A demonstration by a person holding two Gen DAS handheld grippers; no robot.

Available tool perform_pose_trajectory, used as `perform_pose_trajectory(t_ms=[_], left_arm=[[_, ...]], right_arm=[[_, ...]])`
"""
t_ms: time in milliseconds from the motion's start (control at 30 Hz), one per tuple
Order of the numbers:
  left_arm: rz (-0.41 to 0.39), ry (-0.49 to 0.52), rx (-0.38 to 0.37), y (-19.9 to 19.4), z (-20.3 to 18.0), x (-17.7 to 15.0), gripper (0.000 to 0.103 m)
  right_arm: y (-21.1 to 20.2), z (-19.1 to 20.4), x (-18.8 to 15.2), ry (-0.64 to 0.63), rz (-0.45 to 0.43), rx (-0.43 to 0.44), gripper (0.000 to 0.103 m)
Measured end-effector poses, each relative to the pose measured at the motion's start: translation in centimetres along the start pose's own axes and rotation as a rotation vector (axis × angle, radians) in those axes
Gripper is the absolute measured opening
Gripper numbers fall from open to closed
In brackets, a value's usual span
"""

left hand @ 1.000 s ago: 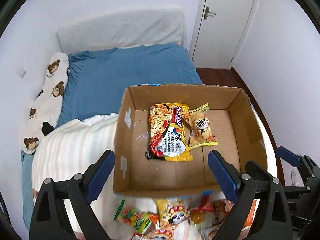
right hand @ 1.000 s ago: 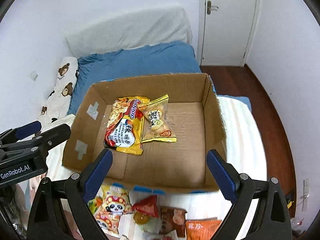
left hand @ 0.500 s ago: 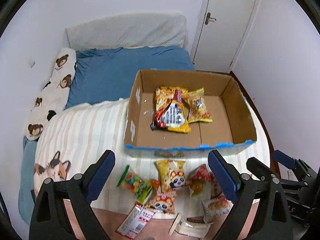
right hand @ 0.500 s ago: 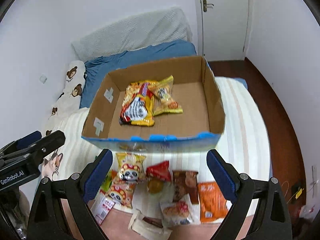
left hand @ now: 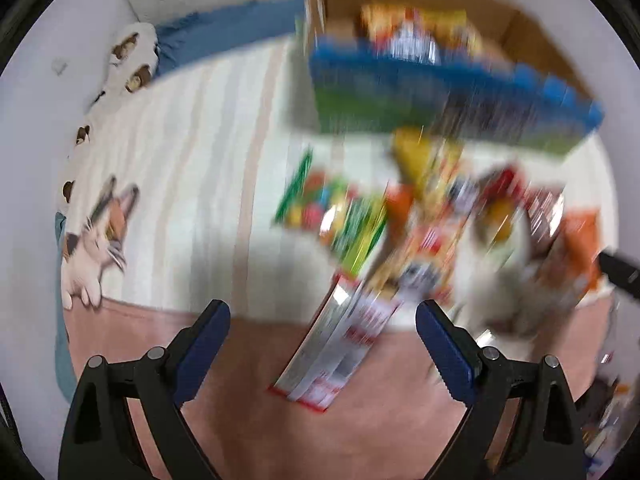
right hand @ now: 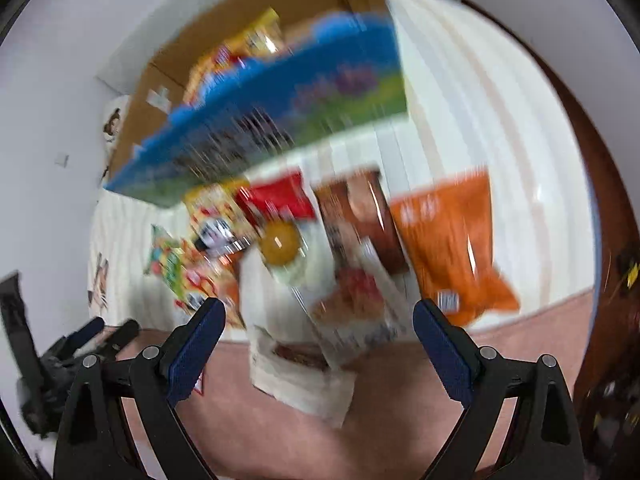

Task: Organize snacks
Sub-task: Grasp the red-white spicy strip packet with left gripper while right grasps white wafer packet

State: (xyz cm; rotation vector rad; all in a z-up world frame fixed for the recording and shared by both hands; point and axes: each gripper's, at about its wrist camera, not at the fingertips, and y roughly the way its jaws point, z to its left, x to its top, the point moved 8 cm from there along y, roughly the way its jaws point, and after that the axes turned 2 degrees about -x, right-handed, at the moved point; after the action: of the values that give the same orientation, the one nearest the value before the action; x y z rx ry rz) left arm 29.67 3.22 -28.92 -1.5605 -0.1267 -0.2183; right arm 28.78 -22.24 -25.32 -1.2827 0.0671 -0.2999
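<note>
Both views are motion-blurred. A cardboard box (left hand: pixel 536 28) with a blue-green printed front holds a noodle pack and a yellow packet; it also shows in the right wrist view (right hand: pixel 224 32). Several snack packets lie on the bed in front of it: a green one (left hand: pixel 336 212), a red-white pack (left hand: pixel 340 352), an orange bag (right hand: pixel 452 240), a brown one (right hand: pixel 360 216), a red one (right hand: pixel 280 200). My left gripper (left hand: pixel 323 334) is open and empty above the red-white pack. My right gripper (right hand: pixel 319 330) is open and empty over the packets.
The bed has a striped cream cover (left hand: pixel 192 152) with a cat print (left hand: pixel 100 236) and a pink edge (left hand: pixel 240 400). A bear pillow (left hand: pixel 128 60) lies far left. Wooden floor (right hand: pixel 596 152) lies to the right.
Both grippers have pulled back from the box and dropped low toward the snack packets on the bed. Both stay open and empty.
</note>
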Motion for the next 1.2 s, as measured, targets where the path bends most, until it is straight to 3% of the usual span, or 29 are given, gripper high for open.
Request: perform_pose_trajectory(t_ms=[100,167,333,367,433,533,600,700,867,1033,1100,1200], left_arm=[[0.091,0.069,0.025,3.4,-0.3,-2.0,0.095],[0.132,0.117,0.033,5.2,-0.9,-2.8,0.095],[0.196,0.235,0.062,8.7,-2.3,-3.9,0.093],[0.195,0.234,0.054,8.9,-2.4,-4.0,0.091],[0.202,0.19,0.013,8.9,-2.4,-4.5,0.07],[0.198,0.112,-0.004,8.5,-1.8,-5.6,0.06],[0.212,0.047,-0.021,8.2,-1.3,-7.0,0.06],[0.249,-0.049,-0.072,8.0,-1.0,-10.0,0.06],[0.308,-0.171,-0.173,8.1,-0.9,-13.9,0.062],[0.304,-0.158,-0.194,7.9,-0.8,-15.1,0.062],[0.289,-0.135,-0.171,7.8,-0.7,-13.7,0.062],[0.259,-0.194,-0.14,6.9,-0.2,-13.6,0.054]], right_arm=[[1.7,-0.7,-1.7,0.044,0.049,0.022,0.097],[2.4,-0.2,-2.7,0.007,0.068,0.025,0.097],[5.3,4.2,-5.8,-0.347,0.169,-0.037,0.097],[6.0,5.0,-6.4,-0.418,0.183,-0.062,0.097],[7.3,6.4,-7.8,-0.536,0.209,-0.08,0.096],[9.4,7.2,-9.4,-0.633,0.235,-0.121,0.086],[10.7,6.7,-9.9,-0.619,0.259,-0.15,0.079],[11.3,5.9,-10.4,-0.47,0.285,-0.097,0.079],[12.0,6.1,-13.4,-0.193,0.484,0.132,0.079],[12.6,7.7,-13.5,-0.382,0.362,-0.014,0.083],[13.3,8.5,-13.6,-0.434,0.337,-0.052,0.082],[13.3,8.7,-13.9,-0.474,0.267,-0.116,0.057]])
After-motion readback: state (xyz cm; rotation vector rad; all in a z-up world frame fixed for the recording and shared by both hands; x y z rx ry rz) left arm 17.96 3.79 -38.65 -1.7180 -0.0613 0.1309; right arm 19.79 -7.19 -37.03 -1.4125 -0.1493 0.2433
